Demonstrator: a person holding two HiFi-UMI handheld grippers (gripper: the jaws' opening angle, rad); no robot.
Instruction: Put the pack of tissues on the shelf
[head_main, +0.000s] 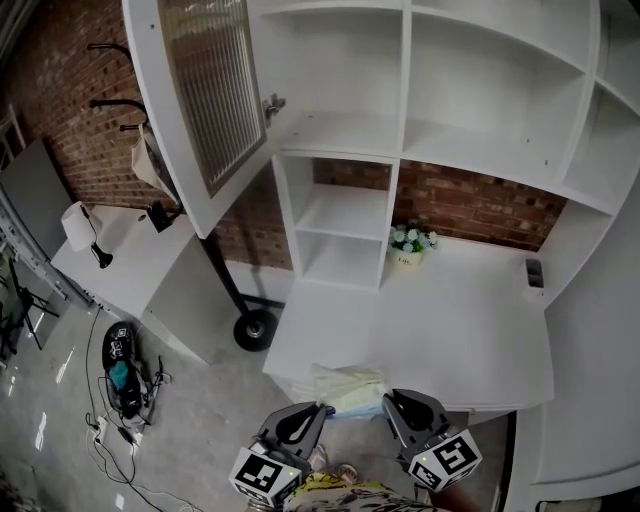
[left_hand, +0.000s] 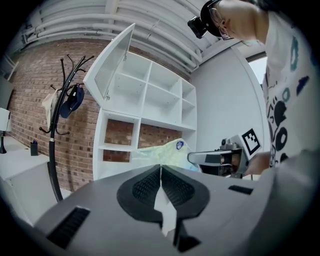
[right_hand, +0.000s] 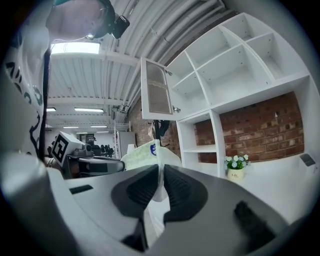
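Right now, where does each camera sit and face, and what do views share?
Head view: on the person's head, steeply down at desk and shelf unit; left gripper, right gripper at bottom.
Left gripper view: on that gripper, toward shelf unit; its jaws, right gripper, person's shirt.
Right gripper view: on that gripper, toward shelf unit and flower pot; its jaws, left gripper.
All share the pack of tissues.
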